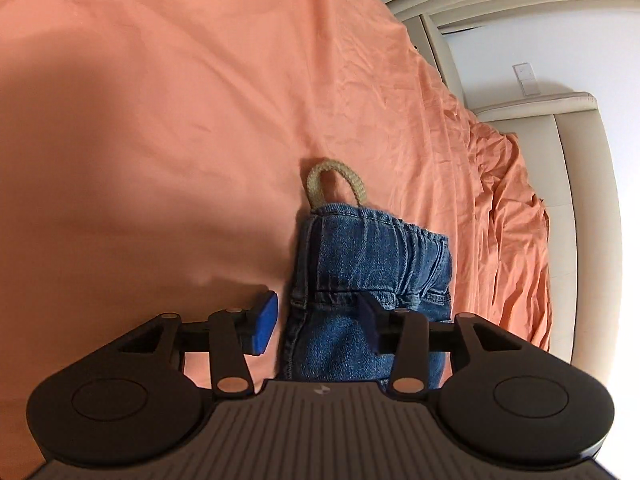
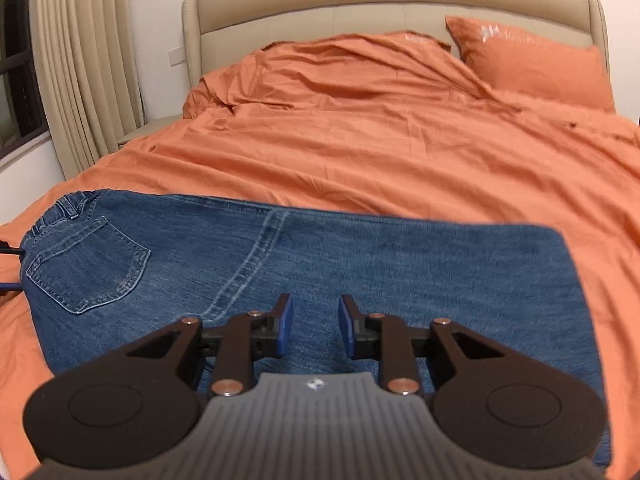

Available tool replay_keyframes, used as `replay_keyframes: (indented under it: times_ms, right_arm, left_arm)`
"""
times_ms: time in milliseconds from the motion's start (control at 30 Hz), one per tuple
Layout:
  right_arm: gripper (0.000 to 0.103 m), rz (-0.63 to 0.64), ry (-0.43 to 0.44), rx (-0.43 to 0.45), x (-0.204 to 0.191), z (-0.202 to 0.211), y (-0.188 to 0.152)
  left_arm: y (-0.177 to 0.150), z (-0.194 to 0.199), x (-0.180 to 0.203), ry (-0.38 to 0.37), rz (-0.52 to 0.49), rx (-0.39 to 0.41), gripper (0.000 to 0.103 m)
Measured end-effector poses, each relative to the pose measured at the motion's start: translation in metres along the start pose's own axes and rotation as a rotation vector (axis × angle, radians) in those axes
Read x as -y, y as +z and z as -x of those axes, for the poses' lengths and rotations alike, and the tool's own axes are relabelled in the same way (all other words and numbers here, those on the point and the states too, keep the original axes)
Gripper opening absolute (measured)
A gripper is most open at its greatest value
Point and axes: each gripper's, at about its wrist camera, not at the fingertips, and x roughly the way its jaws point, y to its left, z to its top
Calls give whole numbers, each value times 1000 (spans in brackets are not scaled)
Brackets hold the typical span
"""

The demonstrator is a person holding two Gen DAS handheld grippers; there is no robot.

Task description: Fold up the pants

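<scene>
The pants (image 2: 304, 264) lie folded flat on the bed (image 2: 360, 152) w/ both grippers open & holding nothing, left gripper (image 1: 316, 324) by the waistband, right gripper (image 2: 314, 326) over the middle, prob. ready for the next fold.

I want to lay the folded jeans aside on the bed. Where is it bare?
Bare orange sheet lies between the jeans and the rumpled duvet near the headboard. Crowded: the pillow corner, and the waistband with its cord loop.

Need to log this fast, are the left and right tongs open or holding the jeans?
Left tongs: open, straddling the jeans' waistband edge, not pressing.
Right tongs: open above the jeans, holding nothing.
</scene>
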Motion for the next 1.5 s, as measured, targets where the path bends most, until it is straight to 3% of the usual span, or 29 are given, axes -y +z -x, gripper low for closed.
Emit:
replay_keyframes:
  times_ms: [133,200,233,300,500,700,933,1100,1267,1500]
  right_arm:
    - [22,9,5,-45,6,-14,-7]
    - [22,25,5,-65,6,-19,-11]
    - [22,31,6,-68,5,-20,-13]
    - [22,34,14,-66,7,-22,-13]
    - [28,28,47,-77,8,-26,-14]
    - [29,52,37,-91,4,-29,-14]
    - [29,56,38,-93,4,-28,-15]
    - [29,60,37,-94,4,-26,-14]
    - [29,40,34,-84,6,-17,-10]
    - [29,-7,7,-46,9,11,0]
  left_arm:
    - [-4,-9,-2,-3,19,16,52]
    - [-6,-2,-6,-52,63,28,52]
    - [-6,3,-8,-96,84,31,57]
    - [-5,8,-4,-130,54,44,61]
    - [-11,-9,7,14,-57,41,69]
    - [-14,-23,14,78,-151,46,69]
    - [-20,-22,28,108,-235,53,40]
    - [-31,-12,44,93,-317,106,26]
    - [-50,17,73,-4,-462,176,23]
    - [-107,62,119,-158,-807,211,23]
